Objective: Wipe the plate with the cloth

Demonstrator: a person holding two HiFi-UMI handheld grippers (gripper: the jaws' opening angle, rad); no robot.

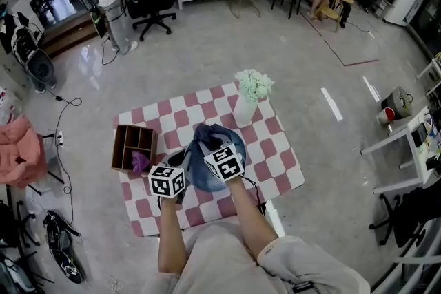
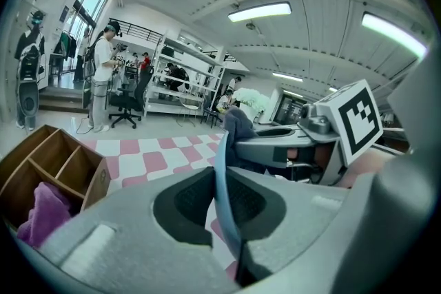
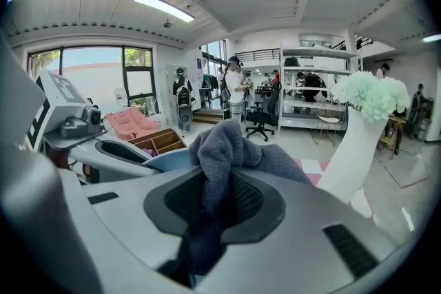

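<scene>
Small table with a pink-and-white checked tablecloth (image 1: 275,169), sitting on a shiny pale grey floor (image 1: 207,58) in a big open workroom. There are white shelves and office chairs along the far side and a few people standing or sitting well away from the table.

On the table's left side there's a wooden divider box (image 1: 134,146) with a purple rag (image 1: 140,162) stuffed into the compartment nearest the plate. I can't see anything in the other compartments. At the far edge stands a white vase (image 1: 244,111) with pale green flowers (image 1: 253,84) in it.

The blue plate (image 1: 196,179) is over the middle of the table, in front of the vase. The left gripper (image 2: 222,200) has its jaws pinched right onto the plate's rim, which runs up between them edge-on. The dark grey cloth (image 3: 220,148) is bunched in the right gripper (image 3: 217,202), whose jaws are clamped tight on a fold of it. From above, the cloth lies draped over the plate's far part, covering a good chunk of it. The two grippers are just beside each other.
</scene>
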